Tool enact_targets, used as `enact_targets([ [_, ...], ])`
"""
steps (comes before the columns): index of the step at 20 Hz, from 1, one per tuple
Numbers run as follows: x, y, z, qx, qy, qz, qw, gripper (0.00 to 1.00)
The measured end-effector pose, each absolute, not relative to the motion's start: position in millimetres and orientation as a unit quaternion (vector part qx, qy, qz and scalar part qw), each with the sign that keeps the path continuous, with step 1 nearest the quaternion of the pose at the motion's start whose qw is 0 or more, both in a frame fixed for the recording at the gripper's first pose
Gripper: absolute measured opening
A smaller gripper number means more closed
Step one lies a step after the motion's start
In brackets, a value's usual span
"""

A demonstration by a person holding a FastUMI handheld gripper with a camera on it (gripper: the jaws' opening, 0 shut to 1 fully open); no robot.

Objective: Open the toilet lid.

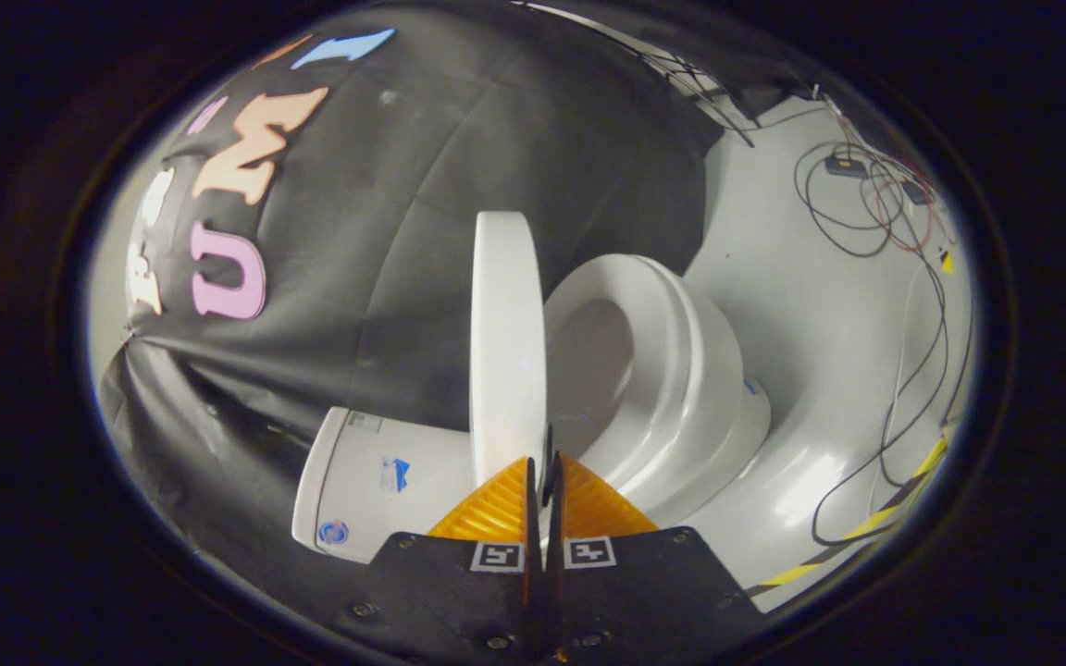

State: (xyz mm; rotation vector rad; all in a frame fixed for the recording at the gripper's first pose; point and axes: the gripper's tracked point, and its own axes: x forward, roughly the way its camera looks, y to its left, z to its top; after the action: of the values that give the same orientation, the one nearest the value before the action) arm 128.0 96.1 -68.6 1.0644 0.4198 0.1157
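The white toilet lid (507, 342) stands raised, seen edge-on and swung well away from the seat (653, 351), between the seat and the tank (376, 476). The seat ring and the bowl's inside lie uncovered beside it. My gripper (544, 462) is shut, its fingers nearly together with only a thin slit between them and nothing held. The fingertips (507, 490) sit right at the lid's near edge, on the side that faces the seat; I cannot tell whether they touch it.
The black cloth wall (385, 231) hangs behind the tank. A white floor (820, 305) spreads beyond the bowl, with loose cables (866, 203) and small boxes lying on it. Yellow-black tape (875, 523) marks the floor's edge.
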Motion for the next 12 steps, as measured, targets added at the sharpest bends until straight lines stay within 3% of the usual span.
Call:
enact_targets([
  [12,120.2,127.7,-11.1,0.408,0.146,0.075,0.898,0.01],
])
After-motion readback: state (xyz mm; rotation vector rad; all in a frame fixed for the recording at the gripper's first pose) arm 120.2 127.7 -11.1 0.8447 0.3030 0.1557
